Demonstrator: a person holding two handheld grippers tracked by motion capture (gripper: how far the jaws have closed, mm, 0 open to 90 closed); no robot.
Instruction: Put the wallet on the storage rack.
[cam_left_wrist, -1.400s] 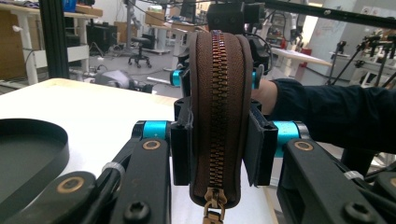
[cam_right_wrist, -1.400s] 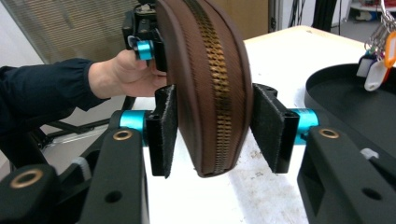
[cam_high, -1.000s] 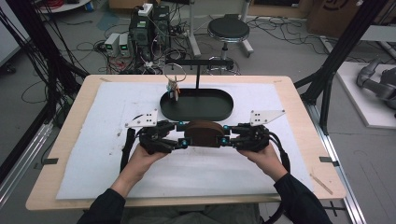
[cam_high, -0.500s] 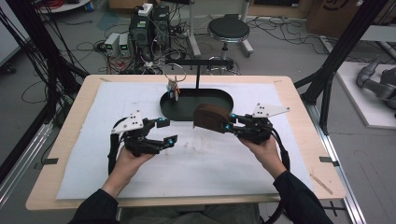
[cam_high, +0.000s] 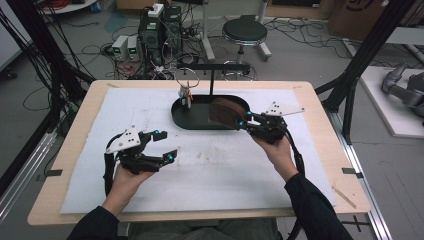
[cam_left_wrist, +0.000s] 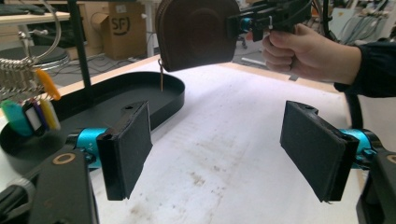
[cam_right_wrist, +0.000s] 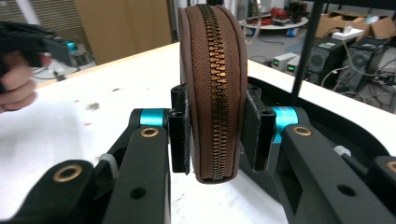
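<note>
Brown zippered pouch (cam_right_wrist: 212, 88) sits clamped edge-up between your right gripper's (cam_high: 243, 121) jaws, held above the black oval tray's (cam_high: 192, 122) right end. Your left gripper (cam_high: 167, 146) hangs over the white desk (cam_high: 210, 165) mat, jaws just opened wide, nothing between them.

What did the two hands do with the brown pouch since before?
The left gripper let go of the brown pouch; its jaws have just been opening, nothing between them, and it drew back toward the person. The right gripper kept the pouch and carried it over the black tray. The key ring stayed hanging.
</note>
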